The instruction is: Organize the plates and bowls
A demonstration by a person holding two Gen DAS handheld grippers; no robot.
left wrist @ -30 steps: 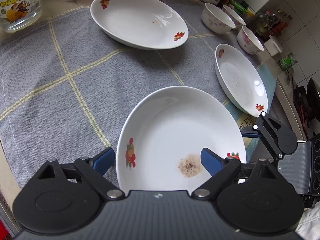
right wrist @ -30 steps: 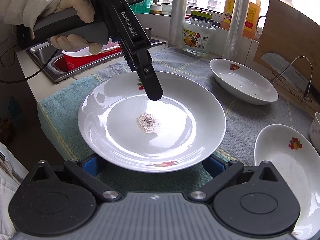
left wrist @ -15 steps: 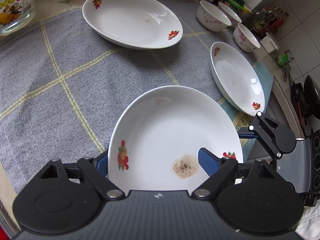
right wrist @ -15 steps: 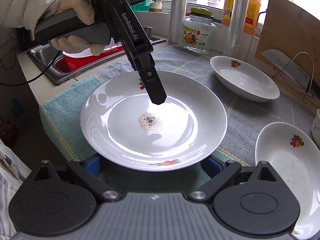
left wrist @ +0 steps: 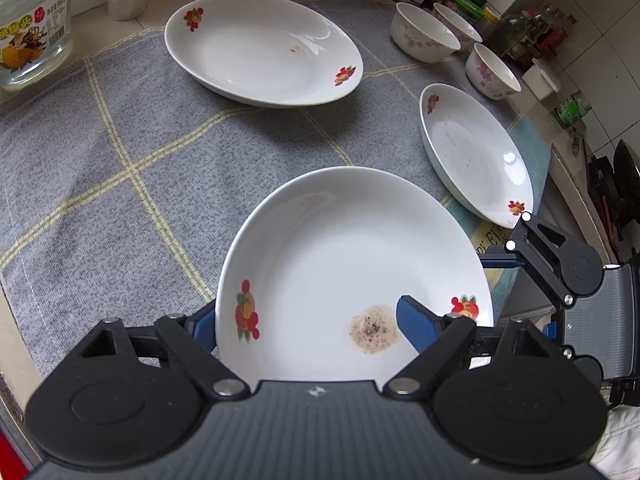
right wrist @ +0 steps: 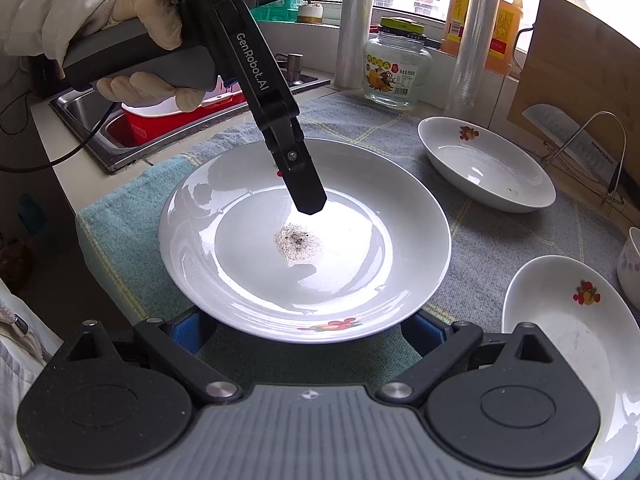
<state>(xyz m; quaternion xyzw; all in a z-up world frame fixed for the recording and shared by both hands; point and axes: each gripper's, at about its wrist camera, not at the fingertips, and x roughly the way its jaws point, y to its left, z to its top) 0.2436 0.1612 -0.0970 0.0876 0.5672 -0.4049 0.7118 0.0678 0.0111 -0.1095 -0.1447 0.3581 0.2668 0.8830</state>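
A white plate with fruit prints and a brown crumb stain is lifted off the grey cloth. My left gripper is shut on the plate's near rim, one finger inside the dish and one under it. My right gripper is open, its blue pads low beside the plate and partly hidden under its rim. Two more fruit-print plates lie on the cloth, one far and one to the right. Three floral bowls stand at the far right.
A glass jar stands at the far left by a plastic roll. A sink with a red tub lies left of the cloth. A knife rack, oil jug and condiment bottles line the back.
The left gripper has carried the plate a little further over the cloth toward the other plates. The right gripper stays open under the plate's rim.
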